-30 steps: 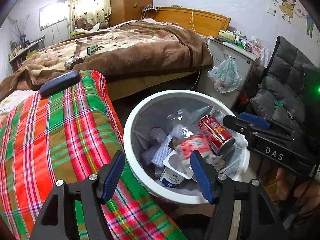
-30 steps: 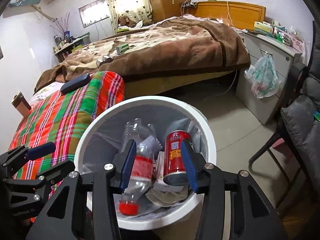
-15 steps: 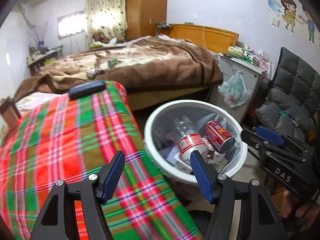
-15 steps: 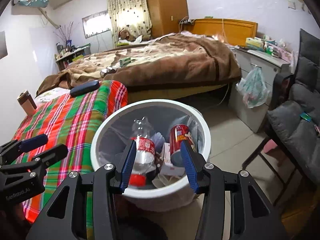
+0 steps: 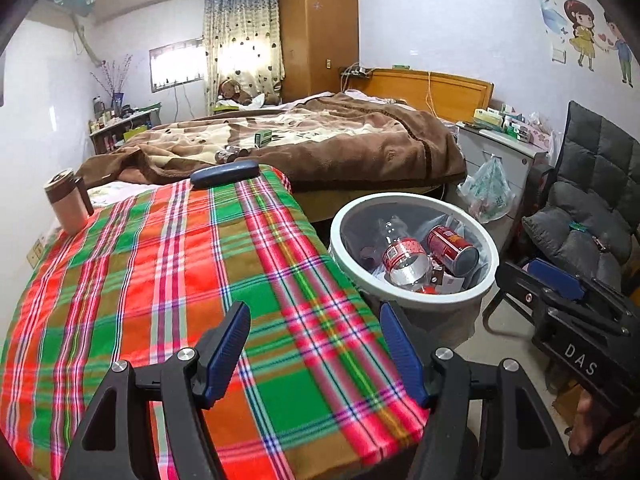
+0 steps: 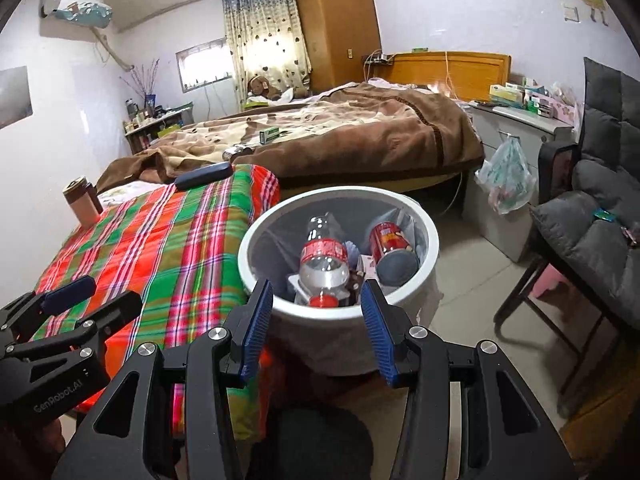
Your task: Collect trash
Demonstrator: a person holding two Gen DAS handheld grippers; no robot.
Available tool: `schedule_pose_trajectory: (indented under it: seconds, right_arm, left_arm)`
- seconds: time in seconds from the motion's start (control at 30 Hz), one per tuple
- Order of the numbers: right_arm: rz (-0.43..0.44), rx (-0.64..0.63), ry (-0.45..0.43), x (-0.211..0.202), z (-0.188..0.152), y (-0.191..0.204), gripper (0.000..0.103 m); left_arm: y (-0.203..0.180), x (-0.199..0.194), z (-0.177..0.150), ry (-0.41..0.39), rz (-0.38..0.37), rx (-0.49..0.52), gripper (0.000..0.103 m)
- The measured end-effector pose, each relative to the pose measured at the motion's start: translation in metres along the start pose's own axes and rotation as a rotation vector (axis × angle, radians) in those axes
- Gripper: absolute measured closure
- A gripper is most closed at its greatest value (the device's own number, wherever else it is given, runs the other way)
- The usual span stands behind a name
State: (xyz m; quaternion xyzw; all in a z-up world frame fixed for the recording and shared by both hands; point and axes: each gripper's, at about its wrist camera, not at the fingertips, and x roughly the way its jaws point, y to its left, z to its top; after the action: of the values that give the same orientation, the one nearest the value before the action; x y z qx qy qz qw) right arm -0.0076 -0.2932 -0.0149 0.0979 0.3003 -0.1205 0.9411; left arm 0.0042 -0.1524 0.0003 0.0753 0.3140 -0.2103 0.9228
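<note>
right gripper (image 5: 576,354): "DAS" | left gripper (image 6: 60,394): "GenRobot.AI"

A big bed (image 5: 304,148) with a brown blanket (image 6: 360,128) is seen by white walls. Light is let in through a curtained window (image 5: 240,52).

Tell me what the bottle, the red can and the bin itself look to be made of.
Bottle: clear thin plastic, glossy; you see through it, and it has a red label and cap.
Red can: probably metal, with a printed red wall and a dull grey end.
Bin: likely smooth white moulded plastic, with an even, slightly shiny rim; a thin translucent liner seems to line the inside.
</note>
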Motion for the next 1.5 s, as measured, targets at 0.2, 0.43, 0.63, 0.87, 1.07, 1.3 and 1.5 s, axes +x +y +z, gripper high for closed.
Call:
schedule_pose_trajectory:
  seconds: [0.2, 0.43, 0.63, 0.87, 1.07, 1.3, 1.5]
  right_arm:
    - [-0.02, -0.015, -0.032, -0.008, -0.009, 0.008, 0.056]
    - [-0.008, -0.034, -0.056, -0.014, -0.014, 0.016, 0.056]
    - [-0.006, -0.036, -0.071, -0.019, -0.016, 0.018, 0.056]
    - [0.001, -0.042, -0.078, -0.021, -0.018, 0.023, 0.056]
    - [0.004, -0.049, -0.079, -0.023, -0.019, 0.025, 0.056]
    - [0.005, -0.048, -0.081, -0.023, -0.019, 0.025, 0.056]
    - [0.007, -0.047, -0.081, -0.024, -0.019, 0.026, 0.056]
  left_arm:
    - [0.003, -0.014, -0.014, -0.033, 0.056, -0.009, 0.036]
    - [0.007, -0.023, -0.021, -0.039, 0.075, -0.021, 0.036]
    - [0.007, -0.027, -0.026, -0.037, 0.079, -0.026, 0.036]
    - [0.009, -0.031, -0.028, -0.043, 0.09, -0.034, 0.036]
    - [0.011, -0.034, -0.028, -0.041, 0.091, -0.036, 0.036]
    - [0.01, -0.036, -0.027, -0.044, 0.092, -0.036, 0.036]
    - [0.01, -0.037, -0.027, -0.046, 0.094, -0.041, 0.036]
